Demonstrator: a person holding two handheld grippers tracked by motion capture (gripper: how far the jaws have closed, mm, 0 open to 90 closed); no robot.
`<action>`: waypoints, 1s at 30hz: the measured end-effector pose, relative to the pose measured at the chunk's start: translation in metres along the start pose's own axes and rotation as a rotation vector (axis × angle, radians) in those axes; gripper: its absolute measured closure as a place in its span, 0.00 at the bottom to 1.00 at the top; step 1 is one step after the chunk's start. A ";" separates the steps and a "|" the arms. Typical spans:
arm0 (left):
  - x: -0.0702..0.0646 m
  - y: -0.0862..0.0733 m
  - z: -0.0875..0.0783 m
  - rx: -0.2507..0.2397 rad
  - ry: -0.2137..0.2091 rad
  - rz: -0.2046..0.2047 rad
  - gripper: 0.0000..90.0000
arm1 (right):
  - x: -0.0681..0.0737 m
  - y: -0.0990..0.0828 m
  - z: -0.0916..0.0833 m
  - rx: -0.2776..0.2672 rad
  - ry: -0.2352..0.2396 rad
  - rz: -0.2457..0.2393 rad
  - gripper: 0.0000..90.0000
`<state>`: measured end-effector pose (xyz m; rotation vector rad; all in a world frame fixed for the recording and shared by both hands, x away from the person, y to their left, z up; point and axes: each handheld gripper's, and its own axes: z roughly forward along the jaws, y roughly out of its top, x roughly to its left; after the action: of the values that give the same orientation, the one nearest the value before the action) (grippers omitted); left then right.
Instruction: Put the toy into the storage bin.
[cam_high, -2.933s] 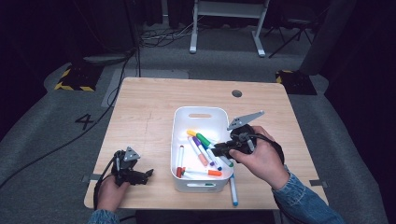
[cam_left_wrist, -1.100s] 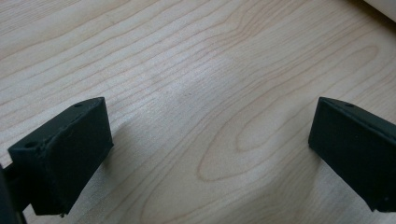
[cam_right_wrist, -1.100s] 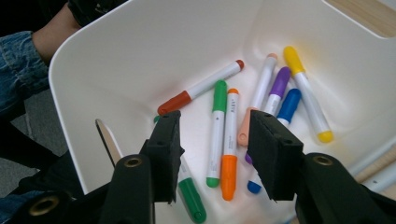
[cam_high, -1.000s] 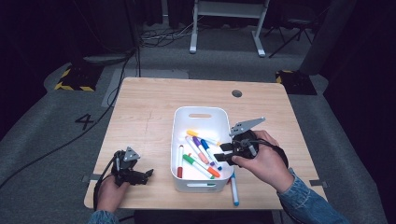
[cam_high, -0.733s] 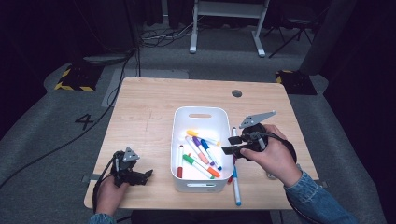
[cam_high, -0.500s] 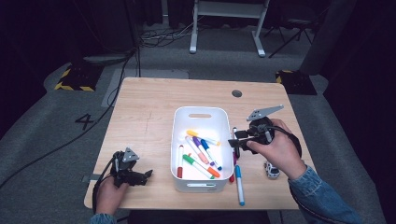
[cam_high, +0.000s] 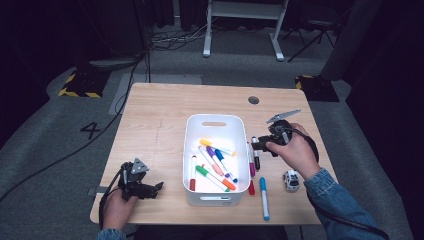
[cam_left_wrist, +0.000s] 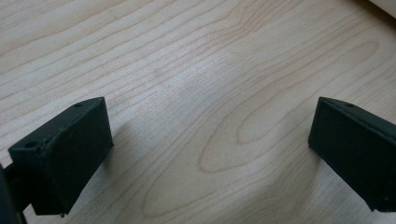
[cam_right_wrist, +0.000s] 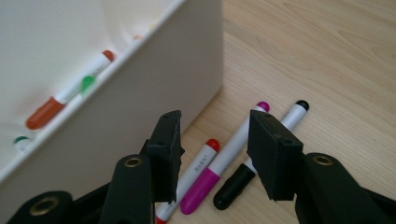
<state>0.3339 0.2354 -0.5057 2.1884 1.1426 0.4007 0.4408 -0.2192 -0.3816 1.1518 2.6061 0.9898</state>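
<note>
Matte black jaws over glossy magenta marker (cam_right_wrist: 219, 175)

Bright lit tabletop, dark surroundings, soft shadows

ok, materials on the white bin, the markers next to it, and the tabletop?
Bin: looks like moulded plastic, smooth semi-gloss, with rounded corners and a cut-out handle slot.
Markers: plastic barrels, glossy, with coloured caps and printed labels; the black-capped marker looks the same.
Tabletop: light wood grain, matte; probably laminate or veneer, can't tell from solid wood.
</note>
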 end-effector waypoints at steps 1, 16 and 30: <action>0.000 0.000 0.000 0.000 0.000 0.000 0.00 | -0.004 -0.002 0.004 0.007 -0.012 0.023 0.62; 0.000 0.000 0.000 0.000 -0.001 0.000 0.00 | -0.049 -0.026 0.056 0.137 -0.128 0.095 0.66; 0.000 0.000 0.000 -0.001 0.002 0.002 0.00 | -0.068 -0.039 0.066 0.212 -0.190 0.218 0.85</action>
<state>0.3340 0.2355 -0.5056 2.1888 1.1415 0.4046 0.4877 -0.2521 -0.4666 1.5254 2.5191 0.6087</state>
